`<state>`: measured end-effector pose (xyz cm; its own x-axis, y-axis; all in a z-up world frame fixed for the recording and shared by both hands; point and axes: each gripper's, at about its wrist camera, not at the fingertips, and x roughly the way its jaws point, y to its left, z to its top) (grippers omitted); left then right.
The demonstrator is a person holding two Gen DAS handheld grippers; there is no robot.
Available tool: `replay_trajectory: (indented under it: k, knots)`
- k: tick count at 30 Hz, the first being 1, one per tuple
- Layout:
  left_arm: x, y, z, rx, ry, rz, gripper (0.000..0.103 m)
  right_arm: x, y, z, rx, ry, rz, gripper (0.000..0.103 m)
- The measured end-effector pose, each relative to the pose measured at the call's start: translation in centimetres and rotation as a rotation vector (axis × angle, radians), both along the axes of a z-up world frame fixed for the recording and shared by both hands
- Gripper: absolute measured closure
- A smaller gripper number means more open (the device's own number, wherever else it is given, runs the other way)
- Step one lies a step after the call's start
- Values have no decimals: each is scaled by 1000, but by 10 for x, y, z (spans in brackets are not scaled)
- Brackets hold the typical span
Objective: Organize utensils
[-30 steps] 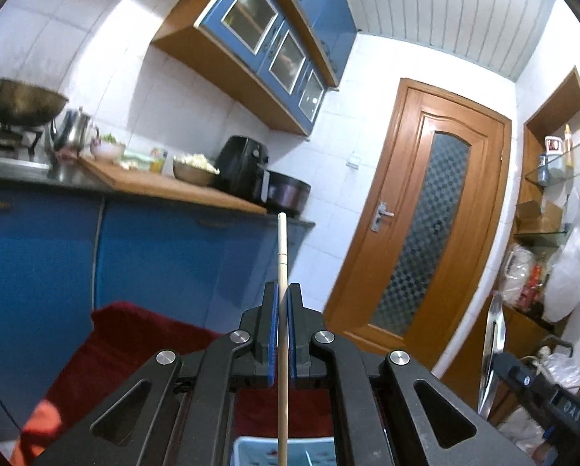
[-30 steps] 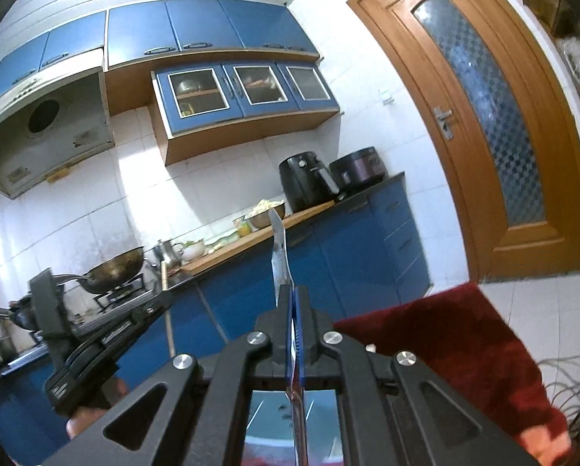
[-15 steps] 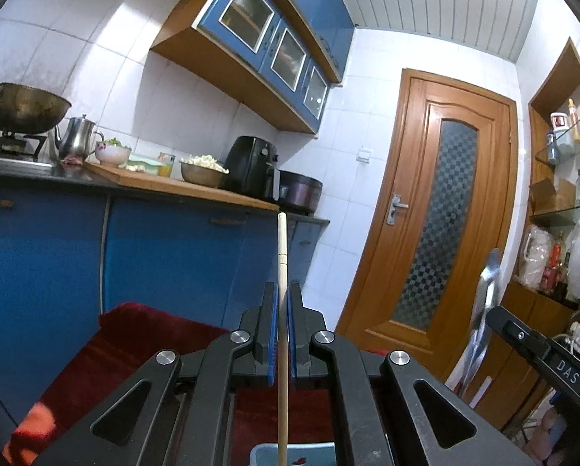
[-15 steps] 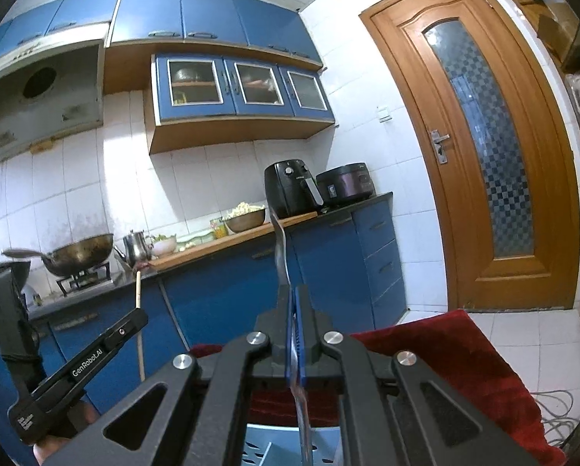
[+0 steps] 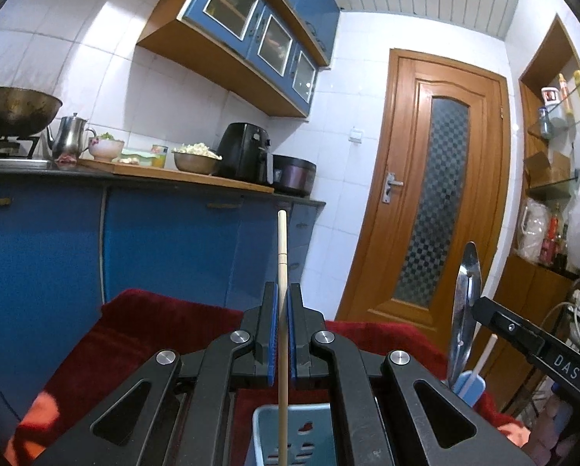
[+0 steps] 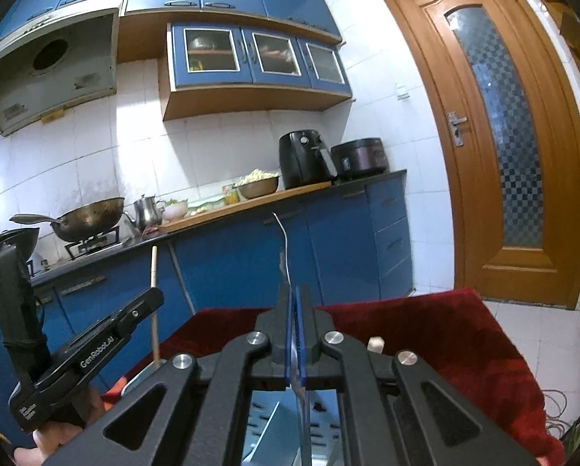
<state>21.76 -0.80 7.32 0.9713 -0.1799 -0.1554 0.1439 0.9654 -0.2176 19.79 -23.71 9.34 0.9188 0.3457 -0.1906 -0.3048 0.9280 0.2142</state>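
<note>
Left wrist view shows the left claw (image 5: 282,334), clenched on a chopstick (image 5: 282,264), now lower over the blue holder (image 5: 261,427), the right claw (image 6: 294,334) likewise gripping its spoon (image 6: 286,248), so insertion looks imminent.

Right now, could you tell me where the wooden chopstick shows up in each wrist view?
Left wrist: the chopstick stands upright at centre, clamped in the left gripper above a blue basket.
Right wrist: it is the thin stick at lower left, rising behind the left gripper.
Shared landmark: the black air fryer.
</note>
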Motion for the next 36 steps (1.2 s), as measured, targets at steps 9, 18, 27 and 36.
replay_trajectory:
  k: [9, 18, 27, 36]
  knots:
    - [-15, 5, 1, -6, 47, -56, 82, -15, -7, 4, 34, 3, 13, 81]
    - [-42, 5, 11, 15, 64, -88, 71, -40, -14, 14, 45, 12, 2, 81]
    - [-73, 10, 21, 32, 104, -104, 70, -74, -9, 18, 18, 72, 14, 80]
    - [-104, 14, 21, 44, 169, -110, 70, -109, -2, 15, -22, 129, 23, 79]
